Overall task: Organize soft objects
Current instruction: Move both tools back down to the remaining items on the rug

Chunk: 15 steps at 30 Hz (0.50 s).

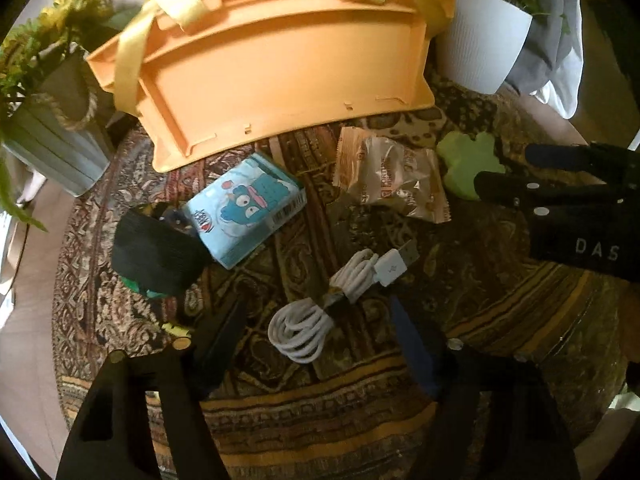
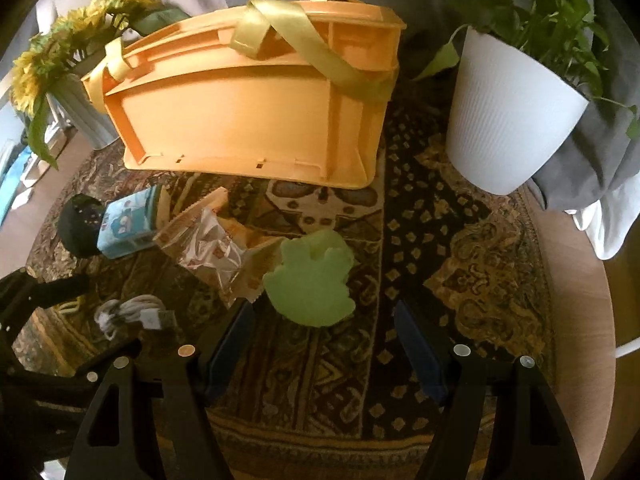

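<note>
A green soft foam shape (image 2: 312, 280) lies on the patterned cloth (image 2: 320, 400), just ahead of and between the fingers of my right gripper (image 2: 324, 344), which is open and not touching it. In the left wrist view, my left gripper (image 1: 320, 340) hangs open over a coiled white USB cable (image 1: 340, 300), its pads clear of the coil. A blue tissue pack (image 1: 244, 212), a black roll (image 1: 156, 256) and a crinkled snack wrapper (image 1: 392, 184) lie in front of the orange basket (image 1: 272, 68). The right gripper (image 1: 506, 168) reaches in by the green shape (image 1: 468, 164).
The orange basket (image 2: 248, 112) with yellow ribbon handles stands at the back of the round table. A white plant pot (image 2: 508, 120) stands to its right. On its left is a ribbed pot of sunflowers (image 1: 52, 140). Bare wooden table rim (image 2: 580, 300) shows on the right.
</note>
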Available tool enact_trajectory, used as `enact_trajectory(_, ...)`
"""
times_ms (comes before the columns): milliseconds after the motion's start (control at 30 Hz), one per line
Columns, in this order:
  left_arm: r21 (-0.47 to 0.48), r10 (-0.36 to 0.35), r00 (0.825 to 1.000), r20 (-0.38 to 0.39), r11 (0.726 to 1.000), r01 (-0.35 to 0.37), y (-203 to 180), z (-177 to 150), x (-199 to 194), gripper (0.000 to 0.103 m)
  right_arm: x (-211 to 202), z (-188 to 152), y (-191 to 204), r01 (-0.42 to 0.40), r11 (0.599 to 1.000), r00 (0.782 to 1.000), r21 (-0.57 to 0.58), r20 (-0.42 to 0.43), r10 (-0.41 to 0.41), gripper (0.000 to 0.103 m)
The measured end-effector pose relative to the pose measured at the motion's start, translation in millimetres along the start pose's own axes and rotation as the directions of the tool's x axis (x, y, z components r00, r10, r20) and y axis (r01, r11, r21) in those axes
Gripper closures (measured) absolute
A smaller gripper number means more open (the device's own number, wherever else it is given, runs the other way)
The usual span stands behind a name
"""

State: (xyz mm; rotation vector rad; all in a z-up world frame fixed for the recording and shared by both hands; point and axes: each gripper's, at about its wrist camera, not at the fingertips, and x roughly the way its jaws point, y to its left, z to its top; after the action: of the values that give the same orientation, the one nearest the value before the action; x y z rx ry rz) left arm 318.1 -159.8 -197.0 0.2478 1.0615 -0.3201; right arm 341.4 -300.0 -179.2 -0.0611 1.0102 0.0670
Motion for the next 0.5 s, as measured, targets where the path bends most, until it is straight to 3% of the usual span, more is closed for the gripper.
enact_trajectory(300,-0.009,-0.029,0.999,-0.033,1.000,0.029,4,7,19,0.049,26,8,-3,-0.005,1.000,0.999,0.014,-0.036,0.005,0.029)
enact_trajectory(500,-0.070,-0.053,0.998,-0.019,0.996,0.051,11,8,19,0.070,38,13,-2,-0.038,0.999,0.998,0.007,-0.048,0.039,0.030)
